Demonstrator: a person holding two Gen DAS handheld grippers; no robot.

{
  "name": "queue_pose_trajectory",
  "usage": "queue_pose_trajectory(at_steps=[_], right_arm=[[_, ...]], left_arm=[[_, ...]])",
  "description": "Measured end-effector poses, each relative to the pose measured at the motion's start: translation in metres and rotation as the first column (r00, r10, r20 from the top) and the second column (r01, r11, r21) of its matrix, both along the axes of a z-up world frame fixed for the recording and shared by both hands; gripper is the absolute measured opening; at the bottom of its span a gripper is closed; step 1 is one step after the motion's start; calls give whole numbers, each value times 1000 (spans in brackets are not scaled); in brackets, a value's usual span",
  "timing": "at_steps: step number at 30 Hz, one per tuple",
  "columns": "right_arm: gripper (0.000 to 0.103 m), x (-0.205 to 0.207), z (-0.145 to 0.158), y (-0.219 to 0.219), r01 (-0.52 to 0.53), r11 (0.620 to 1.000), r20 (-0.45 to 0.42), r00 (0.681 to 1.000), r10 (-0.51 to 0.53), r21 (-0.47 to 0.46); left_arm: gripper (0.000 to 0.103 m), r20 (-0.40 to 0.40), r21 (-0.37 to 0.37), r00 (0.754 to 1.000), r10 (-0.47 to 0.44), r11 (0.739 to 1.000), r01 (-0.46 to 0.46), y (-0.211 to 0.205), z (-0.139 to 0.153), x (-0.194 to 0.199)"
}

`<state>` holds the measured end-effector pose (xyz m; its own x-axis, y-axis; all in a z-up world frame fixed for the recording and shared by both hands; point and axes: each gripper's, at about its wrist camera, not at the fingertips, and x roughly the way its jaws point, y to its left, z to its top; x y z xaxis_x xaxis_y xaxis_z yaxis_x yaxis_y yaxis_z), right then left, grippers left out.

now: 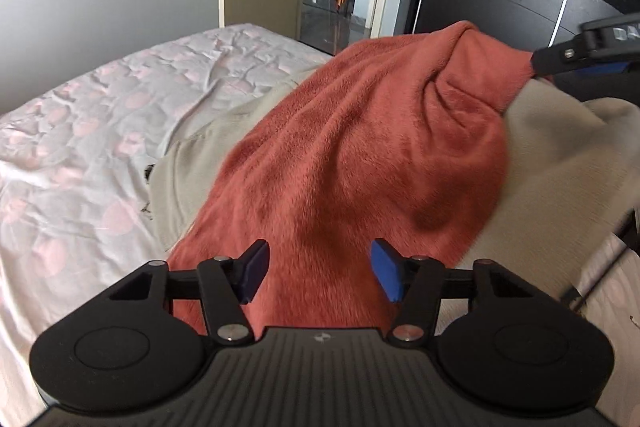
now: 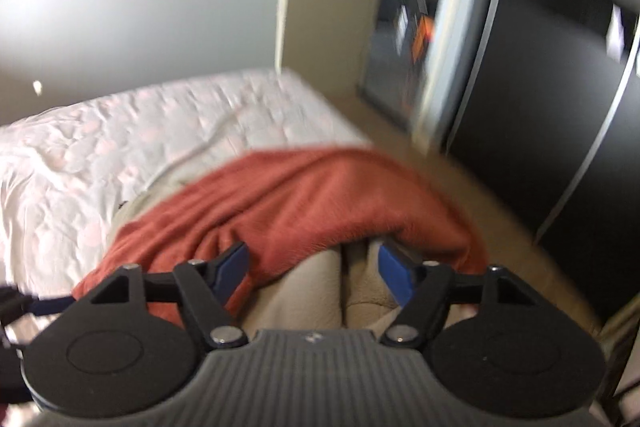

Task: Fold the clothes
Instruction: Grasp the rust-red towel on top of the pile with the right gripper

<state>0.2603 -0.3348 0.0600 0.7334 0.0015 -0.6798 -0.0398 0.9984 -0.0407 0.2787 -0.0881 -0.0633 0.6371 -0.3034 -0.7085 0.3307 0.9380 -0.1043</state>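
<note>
Throw (image 1: pixel 352 155), rust-red and plush with a short nap, lies draped over a heap of beige garment (image 1: pixel 560 139) at the near right corner of the bed (image 1: pixel 80 147); in my left wrist view it humps upward, its surface creased into soft folds, and one end runs back under my left gripper (image 1: pixel 318 275). My left gripper's blue pads (image 1: pixel 386 275) stand apart above the red pile, and I see no pad pressing the cloth, so I read it as open and empty. In my right wrist view, which is blurred, the throw's edge (image 2: pixel 304 211) arches over two pale beige folds (image 2: pixel 316 291) with a dark crease between them. My right gripper (image 2: pixel 314 271) has its pads spread either side of those folds; the red edge overlaps both pad tips, and I cannot tell whether they touch it. Bedding is a white sheet, wrinkled, printed with faint pink blotches. Right gripper's black arm (image 1: pixel 588 47) also shows at the throw's far end.
</note>
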Motion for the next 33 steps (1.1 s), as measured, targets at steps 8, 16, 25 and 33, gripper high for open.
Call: queue_pose_trajectory(at_steps=[8,16,25,33], right_arm=[[13,61,-1,-2,8,1000,6,1000,-8,0],[5,76,49,56,-162,984,123,978,170,-69],[1,-22,143,151,-468,879,330,819,469,-87],[65,0,95,64,-221,975,128,967,220,-6]], left_arm=[[51,-11,-1,1000,2,1000,-2,1,-9,28],[51,37,26,998,58,998,-59,33,20,20],[55,100,37,988,115,992,-120,68,63,-15],[55,104,37,990,94,994,-99,77,65,-33]])
